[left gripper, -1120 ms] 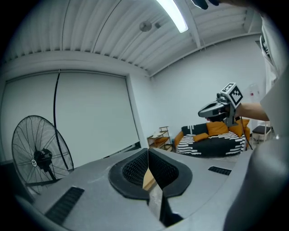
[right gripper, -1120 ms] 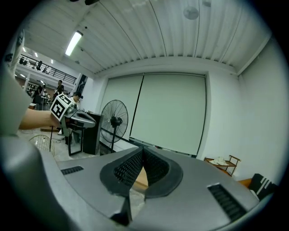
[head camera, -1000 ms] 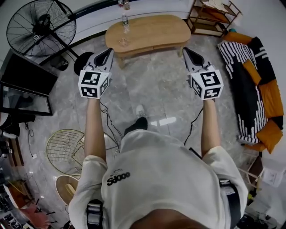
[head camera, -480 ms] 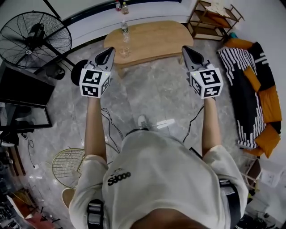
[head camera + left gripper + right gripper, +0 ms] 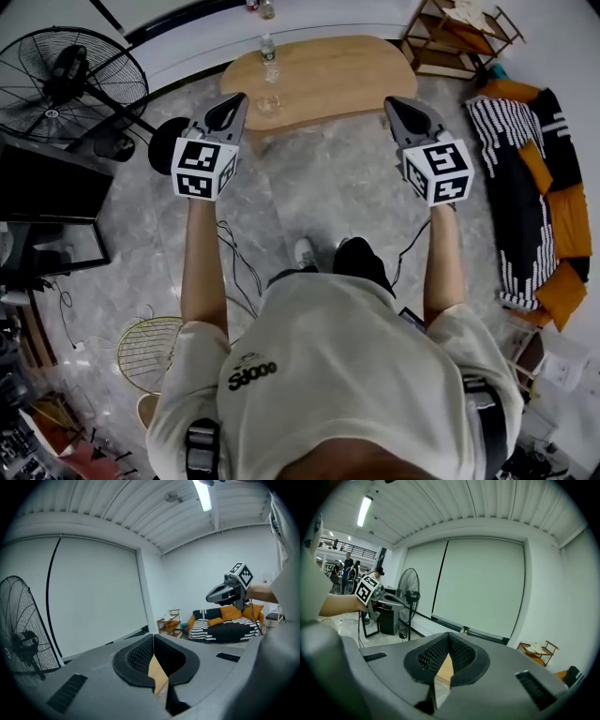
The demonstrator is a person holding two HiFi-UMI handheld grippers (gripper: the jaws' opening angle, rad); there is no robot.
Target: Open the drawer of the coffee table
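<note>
The oval wooden coffee table stands on the grey floor ahead of me; its drawer does not show from above. My left gripper is held out level with its tip near the table's front left edge, jaws shut and empty. The right gripper hangs by the front right edge, also shut on nothing. In the left gripper view the pads meet, with a sliver of table wood below them. In the right gripper view, wood shows under the shut pads.
A plastic bottle and a glass stand on the table's left part. A black floor fan is at the left, a wooden shelf at the back right, a sofa with orange cushions along the right. A cable lies on the floor.
I have stepped toward the coffee table; both gripper tips now reach its front edge. Both grippers stay shut and level.
</note>
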